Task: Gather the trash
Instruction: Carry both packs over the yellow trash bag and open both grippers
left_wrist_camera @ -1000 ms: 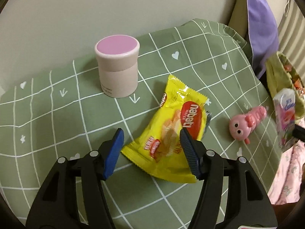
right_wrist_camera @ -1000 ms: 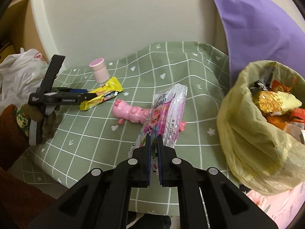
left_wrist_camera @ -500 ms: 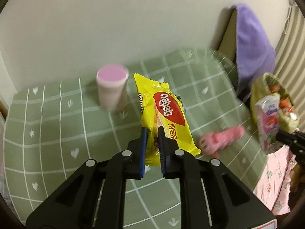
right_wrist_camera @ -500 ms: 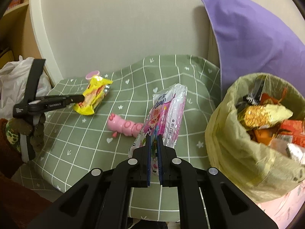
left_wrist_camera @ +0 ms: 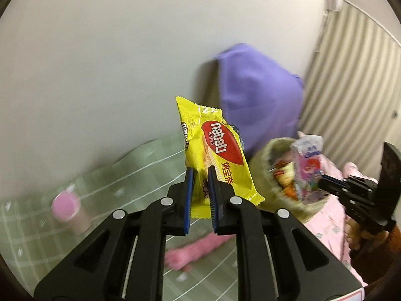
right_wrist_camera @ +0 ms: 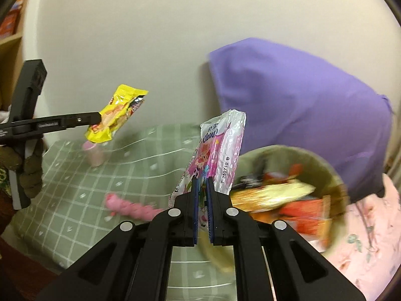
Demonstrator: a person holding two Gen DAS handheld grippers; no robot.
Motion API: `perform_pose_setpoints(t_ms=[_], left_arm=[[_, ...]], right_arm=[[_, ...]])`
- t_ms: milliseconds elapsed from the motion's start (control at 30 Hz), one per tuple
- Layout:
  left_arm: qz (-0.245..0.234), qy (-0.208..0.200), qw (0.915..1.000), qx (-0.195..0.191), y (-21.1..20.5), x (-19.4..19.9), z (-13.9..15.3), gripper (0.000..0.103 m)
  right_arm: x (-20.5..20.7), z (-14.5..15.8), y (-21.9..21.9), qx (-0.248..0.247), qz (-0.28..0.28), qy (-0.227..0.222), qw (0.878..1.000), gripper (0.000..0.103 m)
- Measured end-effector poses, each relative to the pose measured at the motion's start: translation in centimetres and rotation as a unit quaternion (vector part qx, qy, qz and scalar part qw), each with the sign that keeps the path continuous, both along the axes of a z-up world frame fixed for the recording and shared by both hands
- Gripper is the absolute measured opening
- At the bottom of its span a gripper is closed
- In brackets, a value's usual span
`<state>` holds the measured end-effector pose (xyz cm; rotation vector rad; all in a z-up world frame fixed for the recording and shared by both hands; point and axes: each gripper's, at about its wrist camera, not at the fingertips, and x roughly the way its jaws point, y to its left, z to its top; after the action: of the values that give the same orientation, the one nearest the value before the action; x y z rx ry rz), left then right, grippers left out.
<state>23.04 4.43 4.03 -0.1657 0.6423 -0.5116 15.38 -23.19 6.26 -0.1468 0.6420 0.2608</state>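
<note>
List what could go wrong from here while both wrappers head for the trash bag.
1. The left gripper pinches the yellow wafer wrapper only near its lower edge; it could slip out in the air.
2. The trash bag already looks heaped, so the pink wrapper in the right gripper may slide off the pile.
3. Both grippers may collide at the bag.

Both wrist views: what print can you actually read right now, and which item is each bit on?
"nabati" and "WAFER": red oval on the yellow wrapper in the left gripper.
Chinese characters under that oval: not read with confidence.
"250710 B", first character unclear: clear edge of the pink packet in the right gripper.
Blue brand word near the packet's top: too blurred.
Trash bag contents: print blurred.
</note>
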Motion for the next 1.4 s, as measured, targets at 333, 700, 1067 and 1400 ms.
perform_pose_setpoints(t_ms=[333,700,1067,1400], left_arm=[[-0.122,0.000,0.9925,-0.004,-10.2,3.1,1.7,0.012],[-0.219,0.092,0.9702,0.048,-20.1,5.8,-4.5,0.012],[-0.223,0.114,0.9621,0.108,-25.7,9.4,-7.5,0.012],[-0.243,0.115,0.9604,0.073,-23.5,8.3,-6.2,0.012]], right_arm=[[1.2,1.8,-7.6,-0.009,-0.095,-0.012,0.995,0.008],[1.9,-0.1,-10.2,-0.022,-0.096,0.021,0.995,0.008],[7.2,-6.3,-11.7,-0.048,-0.102,0.110,0.988,0.008],[6.1,-5.5,-11.1,-0.018,-0.089,0.097,0.991,0.008]])
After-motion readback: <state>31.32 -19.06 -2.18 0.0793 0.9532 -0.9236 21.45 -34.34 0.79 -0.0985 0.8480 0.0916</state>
